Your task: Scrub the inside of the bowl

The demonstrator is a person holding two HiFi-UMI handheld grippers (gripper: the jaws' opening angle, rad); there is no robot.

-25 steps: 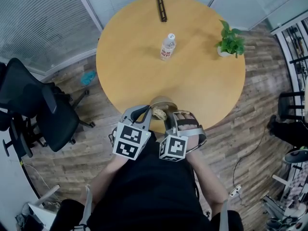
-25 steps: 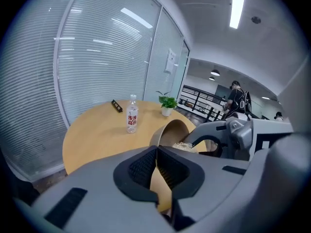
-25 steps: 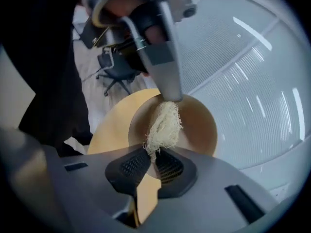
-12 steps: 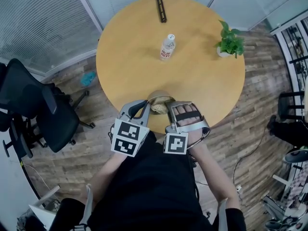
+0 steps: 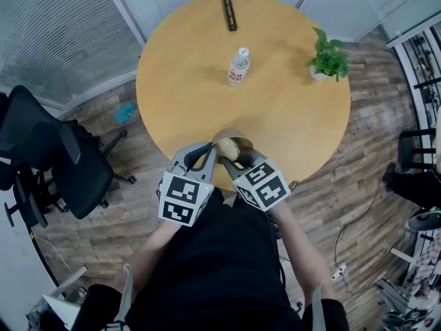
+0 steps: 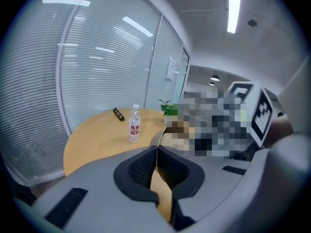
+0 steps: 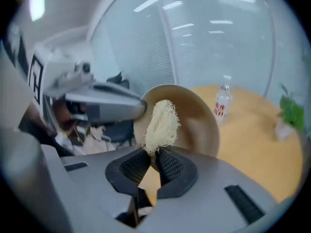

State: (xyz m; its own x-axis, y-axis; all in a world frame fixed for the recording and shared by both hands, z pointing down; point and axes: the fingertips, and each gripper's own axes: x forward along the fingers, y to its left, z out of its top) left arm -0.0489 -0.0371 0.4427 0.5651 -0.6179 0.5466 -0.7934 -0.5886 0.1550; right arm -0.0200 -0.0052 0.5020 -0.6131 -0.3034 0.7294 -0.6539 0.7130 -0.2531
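A tan bowl [image 5: 232,139] is held tilted over the near edge of the round wooden table [image 5: 289,116]. My left gripper [image 5: 209,154] is shut on the bowl's left rim; in the left gripper view the rim [image 6: 159,136] runs up from between the closed jaws of the left gripper [image 6: 156,152]. My right gripper [image 5: 238,163] is shut on a pale yellow fibrous scrubber [image 5: 229,149]. In the right gripper view the scrubber [image 7: 160,124] sticks up from the right gripper [image 7: 154,157] against the inside of the bowl [image 7: 194,123].
Farther back on the table stand a water bottle [image 5: 238,67], a small potted plant [image 5: 329,59] and a black bar [image 5: 228,11]. A black office chair [image 5: 62,157] stands on the floor at the left, with a blue cloth [image 5: 126,111] near it.
My right gripper has rolled about its own axis, so its marker cube now faces up at a tilt, and the scrubber has swept across the bowl's inside. The left gripper and bowl stayed put.
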